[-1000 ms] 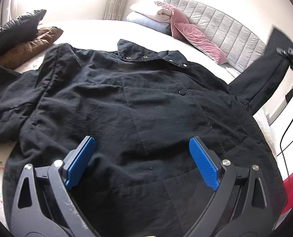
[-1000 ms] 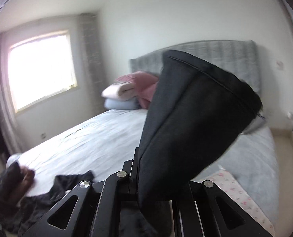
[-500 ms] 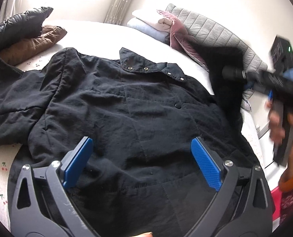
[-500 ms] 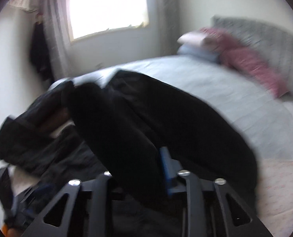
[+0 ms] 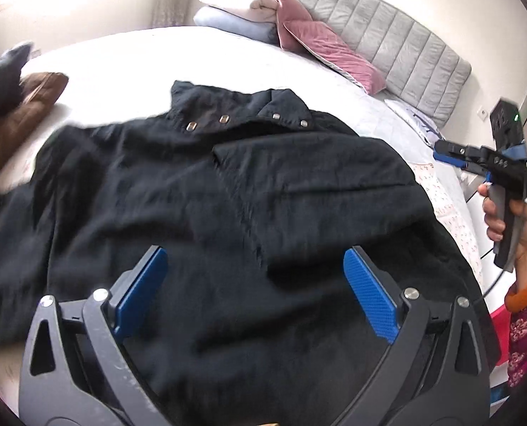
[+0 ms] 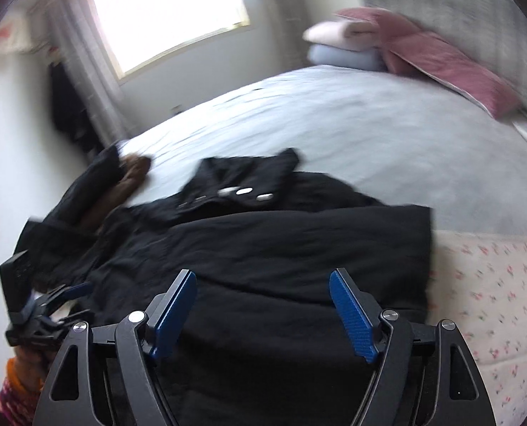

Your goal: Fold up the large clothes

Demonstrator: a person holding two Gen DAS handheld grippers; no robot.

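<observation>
A: Where does your large black padded jacket (image 5: 228,195) lie?

B: It lies spread flat on the pale grey bed (image 5: 128,56), collar towards the headboard; the row of silver snaps on its collar (image 5: 242,115) shows in both wrist views; one black sleeve (image 5: 316,163) lies folded across the chest, its cuff end near the middle of the front.

A: And your left tool (image 5: 254,280)?

B: Its blue pads stand spread wide over the lower front of the jacket; nothing sits between them, and they press on no cloth.

A: Your right tool (image 6: 263,307)?

B: Its jaws are opening; the blue pads stand apart above the folded sleeve, with only the flat cloth beneath them and none pinched; in the left wrist view you see that same tool off the right edge of the jacket, carried by your right hand (image 5: 501,213) with an orange cuff at the wrist.

A: What else is on the bed?

B: A dark pink velvet pillow (image 5: 320,46) leans by the grey quilted headboard (image 5: 398,39), beside a stack of folded pale bedding (image 5: 235,10); a brown garment (image 5: 22,110) and another black puffy one (image 5: 0,71) lie bunched at the far left, just beside the jacket's other sleeve; a floral sheet (image 6: 483,284) shows at the near right edge of the bed.
</observation>
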